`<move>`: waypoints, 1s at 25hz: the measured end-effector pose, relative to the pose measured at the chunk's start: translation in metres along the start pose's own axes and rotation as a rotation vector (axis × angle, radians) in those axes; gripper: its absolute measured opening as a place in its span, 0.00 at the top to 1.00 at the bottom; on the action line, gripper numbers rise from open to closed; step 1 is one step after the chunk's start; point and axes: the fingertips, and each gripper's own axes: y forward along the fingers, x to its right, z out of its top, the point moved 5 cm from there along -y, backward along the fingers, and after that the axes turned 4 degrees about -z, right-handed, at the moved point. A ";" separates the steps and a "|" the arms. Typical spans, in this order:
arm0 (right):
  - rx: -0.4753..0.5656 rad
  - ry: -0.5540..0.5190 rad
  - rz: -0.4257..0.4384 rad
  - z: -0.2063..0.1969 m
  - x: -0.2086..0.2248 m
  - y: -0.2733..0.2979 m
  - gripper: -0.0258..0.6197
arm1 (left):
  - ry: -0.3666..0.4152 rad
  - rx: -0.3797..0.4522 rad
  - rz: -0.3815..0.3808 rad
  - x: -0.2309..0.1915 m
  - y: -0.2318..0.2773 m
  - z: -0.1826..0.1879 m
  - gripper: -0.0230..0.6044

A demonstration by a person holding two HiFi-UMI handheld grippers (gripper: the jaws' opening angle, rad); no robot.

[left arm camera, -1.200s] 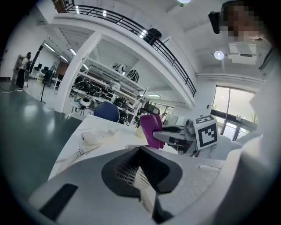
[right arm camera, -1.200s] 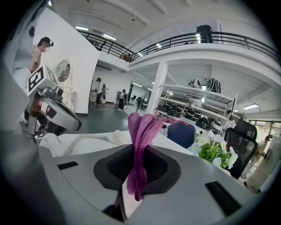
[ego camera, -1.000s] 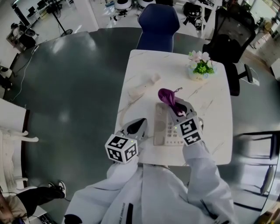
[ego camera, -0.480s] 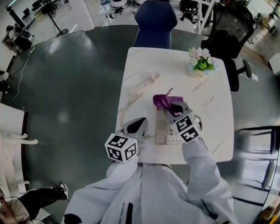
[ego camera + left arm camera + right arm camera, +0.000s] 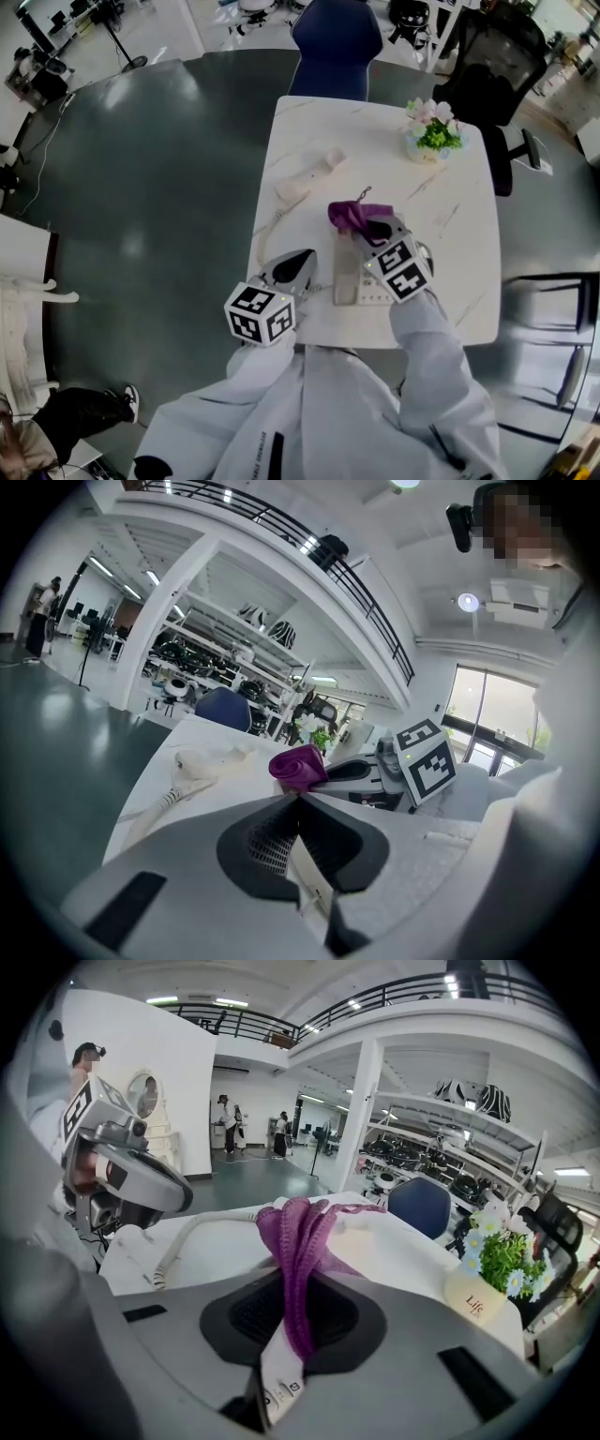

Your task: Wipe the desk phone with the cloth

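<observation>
The white desk phone base (image 5: 346, 274) lies at the near middle of the white table (image 5: 450, 244). Its handset (image 5: 308, 175) is off the base, on the table to the far left, joined by a coiled cord (image 5: 184, 1234). My right gripper (image 5: 373, 228) hovers over the base's far end, shut on a purple cloth (image 5: 353, 214) that bunches out past its tips (image 5: 300, 1227). From the left gripper view the cloth (image 5: 298, 768) shows ahead. My left gripper (image 5: 292, 269) rests at the table's near left edge beside the base, jaws shut with nothing in them.
A small pot of flowers (image 5: 429, 137) stands at the table's far right corner (image 5: 489, 1283). A blue chair (image 5: 337, 45) sits beyond the far edge and a black office chair (image 5: 487, 66) to the far right. Dark floor surrounds the table.
My right gripper has slid left over the phone base with the cloth, covering more of the keypad. The left gripper has stayed where it was.
</observation>
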 end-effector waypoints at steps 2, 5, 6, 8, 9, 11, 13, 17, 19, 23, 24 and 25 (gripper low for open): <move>-0.001 -0.001 0.007 -0.001 -0.002 -0.001 0.90 | 0.000 0.001 0.005 0.001 -0.002 -0.001 0.97; -0.007 -0.001 0.021 -0.003 -0.005 -0.004 0.90 | -0.002 0.007 0.020 0.002 -0.007 -0.002 0.97; -0.009 -0.001 0.027 -0.004 -0.007 -0.004 0.90 | -0.002 0.010 0.026 0.003 -0.008 -0.002 0.97; -0.011 -0.003 0.042 -0.006 -0.010 -0.006 0.90 | -0.002 0.011 0.034 0.006 -0.010 -0.003 0.97; -0.011 -0.003 0.048 -0.008 -0.011 -0.007 0.90 | -0.002 0.010 0.036 0.008 -0.010 -0.004 0.97; -0.013 -0.002 0.059 -0.009 -0.013 -0.009 0.90 | -0.003 0.007 0.038 0.013 -0.010 -0.007 0.97; -0.018 -0.003 0.074 -0.011 -0.015 -0.011 0.90 | -0.005 0.006 0.042 0.018 -0.011 -0.008 0.97; -0.025 -0.005 0.097 -0.015 -0.022 -0.015 0.90 | -0.008 0.007 0.050 0.025 -0.014 -0.012 0.97; -0.028 -0.004 0.103 -0.017 -0.026 -0.018 0.90 | -0.010 0.008 0.054 0.029 -0.017 -0.014 0.97; -0.036 -0.011 0.117 -0.022 -0.033 -0.022 0.90 | -0.015 0.011 0.061 0.036 -0.020 -0.019 0.97; -0.039 -0.012 0.123 -0.024 -0.035 -0.024 0.90 | -0.015 0.011 0.063 0.038 -0.022 -0.020 0.97; -0.041 -0.013 0.127 -0.025 -0.038 -0.026 0.90 | -0.015 0.012 0.064 0.040 -0.023 -0.021 0.97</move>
